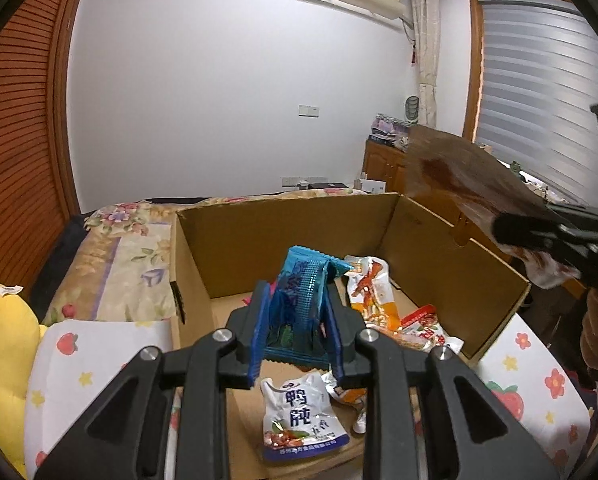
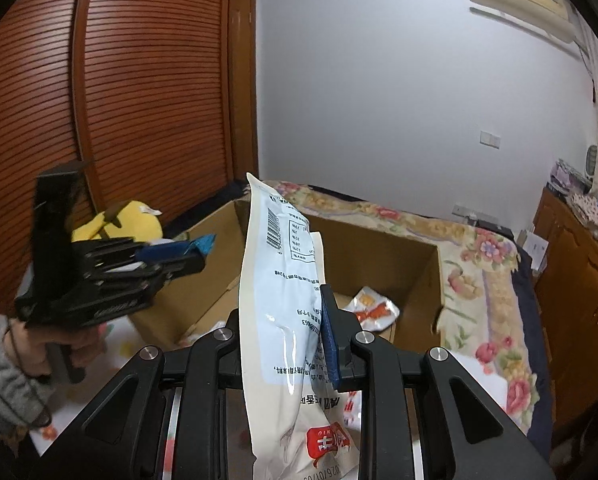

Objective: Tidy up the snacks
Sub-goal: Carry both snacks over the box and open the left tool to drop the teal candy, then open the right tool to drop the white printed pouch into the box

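Two claws hold snack bags over a big brown box.

The cardboard box (image 1: 451, 264) sits open on a flowery bed (image 2: 479, 248), with a few snack packs on its floor. The right claw (image 2: 283, 344) is squeezed tight on a tall white bag (image 2: 275, 288) with a barcode. The left claw (image 1: 297, 328) pinches a small shiny blue bag (image 1: 299, 300) above the box.

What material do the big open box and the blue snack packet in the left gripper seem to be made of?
The box looks like corrugated cardboard: plain matte brown walls, folded flaps and a cut hand slot. The blue snack packet, clamped in the left gripper, appears to be thin plastic or foil film: it is glossy, crinkled, and has a zigzag sealed top edge. Which kind of film it is cannot be told.
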A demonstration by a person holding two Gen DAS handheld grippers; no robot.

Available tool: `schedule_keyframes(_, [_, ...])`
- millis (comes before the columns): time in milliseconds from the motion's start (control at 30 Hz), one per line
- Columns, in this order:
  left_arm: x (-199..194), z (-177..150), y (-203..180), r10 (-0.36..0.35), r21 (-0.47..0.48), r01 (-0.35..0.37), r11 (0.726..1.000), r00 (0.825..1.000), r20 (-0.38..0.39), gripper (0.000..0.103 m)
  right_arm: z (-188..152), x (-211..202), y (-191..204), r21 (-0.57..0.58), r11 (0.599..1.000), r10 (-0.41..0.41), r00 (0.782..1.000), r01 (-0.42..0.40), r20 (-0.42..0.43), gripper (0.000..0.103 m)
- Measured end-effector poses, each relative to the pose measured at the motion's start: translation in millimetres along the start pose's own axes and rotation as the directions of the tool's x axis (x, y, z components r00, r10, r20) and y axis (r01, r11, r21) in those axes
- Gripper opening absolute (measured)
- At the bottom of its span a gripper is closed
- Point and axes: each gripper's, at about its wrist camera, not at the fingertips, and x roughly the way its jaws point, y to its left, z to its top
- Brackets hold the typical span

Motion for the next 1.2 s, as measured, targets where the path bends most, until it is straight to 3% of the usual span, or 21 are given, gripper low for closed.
schedule_keyframes(133, [5, -4, 1, 0.009, -0.007, -0.009, 1.000, 1.000, -0.019, 0.026, 5, 27, -5, 0.008, 1.000, -0.015, 1.000, 0.015, -0.019, 0.023])
schedule_keyframes(200, [6, -6, 0, 0.024, 0.006, -0.024, 1.000, 0.999, -0.021, 0.041, 3, 39, -5, 0.010, 1.000, -0.024, 0.999, 0.025, -0.039, 0.023])
schedule_keyframes(267, [7, -7, -1, 0.015, 0.006, -0.015, 1.000, 1.000, -0.022, 0.047, -2, 48, -5, 0.001, 0.999, -0.040, 0.998, 0.040, -0.058, 0.023])
schedule_keyframes(633, [11, -10, -2, 0.037, 0.043, -0.035, 0.998, 0.998, -0.045, 0.047, -27, 69, -20, 0.038, 0.994, -0.100, 0.983, 0.107, -0.151, 0.023])
schedule_keyframes(767, [12, -11, -6, 0.040, 0.057, -0.037, 0.998, 0.997, -0.063, 0.047, -33, 69, -27, 0.064, 0.992, -0.096, 0.982, 0.108, -0.165, 0.023])
schedule_keyframes(900, [13, -12, -9, 0.061, 0.084, -0.055, 0.995, 0.996, -0.073, 0.047, -39, 71, -32, 0.079, 0.992, -0.084, 0.977, 0.101, -0.199, 0.030])
schedule_keyframes(1200, [13, -14, -10, 0.072, 0.105, -0.063, 0.992, 0.994, -0.082, 0.047, -49, 63, -34, 0.136, 0.988, -0.039, 0.974, 0.071, -0.223, 0.030])
